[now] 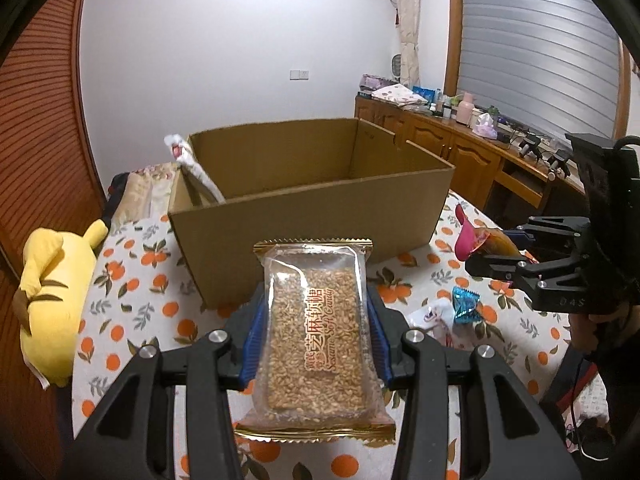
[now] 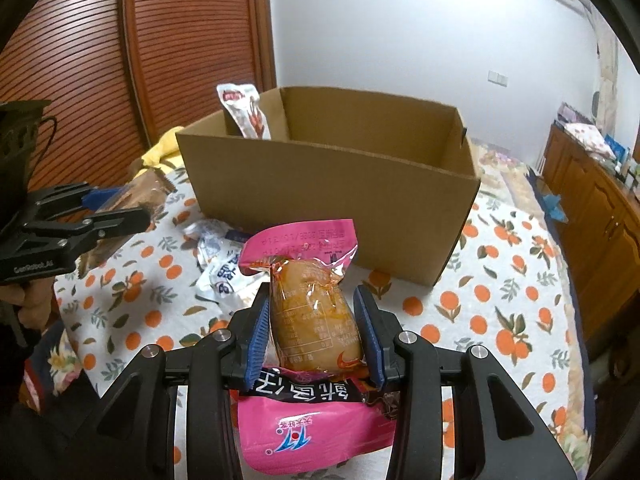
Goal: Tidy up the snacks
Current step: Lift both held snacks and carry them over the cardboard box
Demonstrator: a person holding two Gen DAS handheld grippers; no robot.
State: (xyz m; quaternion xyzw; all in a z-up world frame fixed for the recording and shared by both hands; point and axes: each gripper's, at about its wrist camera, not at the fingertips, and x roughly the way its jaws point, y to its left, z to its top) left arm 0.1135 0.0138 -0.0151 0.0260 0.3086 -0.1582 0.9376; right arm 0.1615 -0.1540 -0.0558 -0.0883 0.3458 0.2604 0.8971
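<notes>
My left gripper (image 1: 316, 312) is shut on a clear sesame candy packet (image 1: 316, 344) with gold edges, held above the orange-print tablecloth (image 1: 132, 292) in front of the open cardboard box (image 1: 304, 216). My right gripper (image 2: 316, 316) is shut on a pink-topped packet (image 2: 312, 312) holding a brown, egg-shaped snack, also short of the box (image 2: 320, 184). A white and red snack packet (image 2: 244, 112) leans up out of the box's far left corner. The right gripper (image 1: 480, 260) shows at the right edge of the left wrist view, and the left gripper (image 2: 132, 212) at the left of the right wrist view.
On the cloth lie a blue foil candy (image 1: 464, 304), white and blue packets (image 2: 224, 264) and another pink packet (image 2: 316, 428) under the right gripper. A yellow plush toy (image 1: 52, 304) lies at the left. Wooden cabinets (image 1: 460, 148) with clutter run along the right wall.
</notes>
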